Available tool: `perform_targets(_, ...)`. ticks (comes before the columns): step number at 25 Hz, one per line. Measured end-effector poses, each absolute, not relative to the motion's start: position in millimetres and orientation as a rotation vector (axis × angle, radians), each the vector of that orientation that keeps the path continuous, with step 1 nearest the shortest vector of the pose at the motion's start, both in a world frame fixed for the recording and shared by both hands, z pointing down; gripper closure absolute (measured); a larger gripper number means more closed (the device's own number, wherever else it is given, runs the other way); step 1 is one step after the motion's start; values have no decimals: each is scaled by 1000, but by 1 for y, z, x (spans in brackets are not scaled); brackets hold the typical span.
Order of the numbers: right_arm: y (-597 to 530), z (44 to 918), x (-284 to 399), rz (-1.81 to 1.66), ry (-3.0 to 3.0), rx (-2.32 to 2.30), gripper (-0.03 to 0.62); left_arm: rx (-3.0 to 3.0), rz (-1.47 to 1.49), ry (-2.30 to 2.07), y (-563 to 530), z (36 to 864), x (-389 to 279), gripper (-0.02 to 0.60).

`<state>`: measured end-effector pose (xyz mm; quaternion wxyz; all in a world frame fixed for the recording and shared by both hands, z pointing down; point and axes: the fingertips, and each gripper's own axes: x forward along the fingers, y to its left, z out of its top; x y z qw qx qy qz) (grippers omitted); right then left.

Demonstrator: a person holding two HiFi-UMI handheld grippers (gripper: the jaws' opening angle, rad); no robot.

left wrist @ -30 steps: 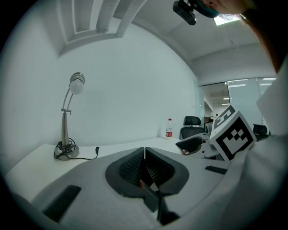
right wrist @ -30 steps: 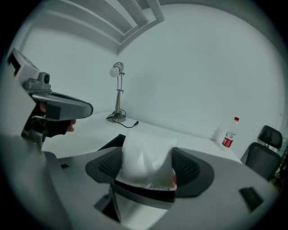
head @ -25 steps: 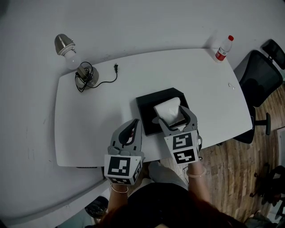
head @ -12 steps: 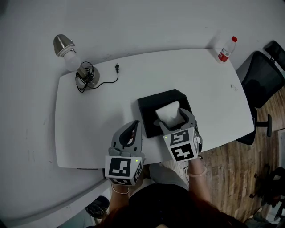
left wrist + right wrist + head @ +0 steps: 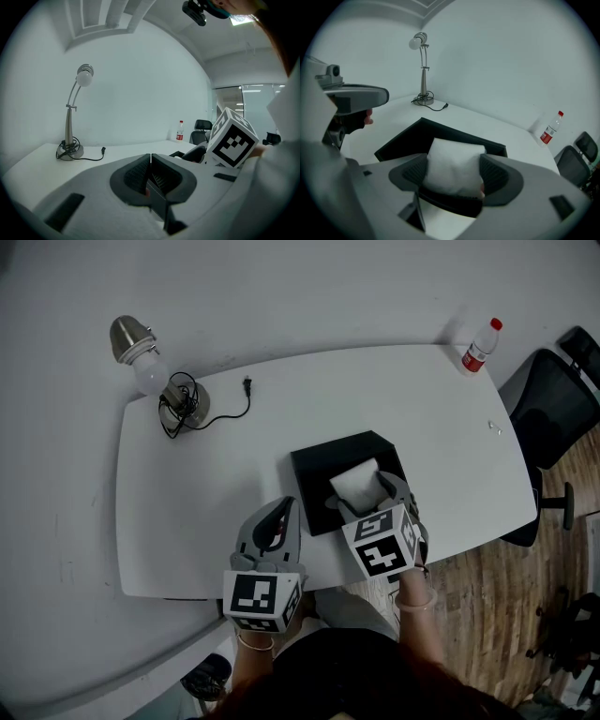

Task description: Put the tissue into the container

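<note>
Tissue (image 5: 454, 161) lower in container (image 5: 321, 470) than before, tight between right tongs (image 5: 454, 176).

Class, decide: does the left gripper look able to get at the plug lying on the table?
Probably yes: only bare table lies between the left gripper and the plug, and the container sits off to its right. Its jaws are shut on nothing, so they would need opening first.
</note>
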<state>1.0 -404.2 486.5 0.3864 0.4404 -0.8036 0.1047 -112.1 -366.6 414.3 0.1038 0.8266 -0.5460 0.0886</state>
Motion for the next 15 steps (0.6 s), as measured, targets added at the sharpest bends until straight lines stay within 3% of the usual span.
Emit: perform_targets(15, -404, 479, -2, 249, -2066, 1137, 229, 2450, 254, -1617, -363, 408, -114, 554)
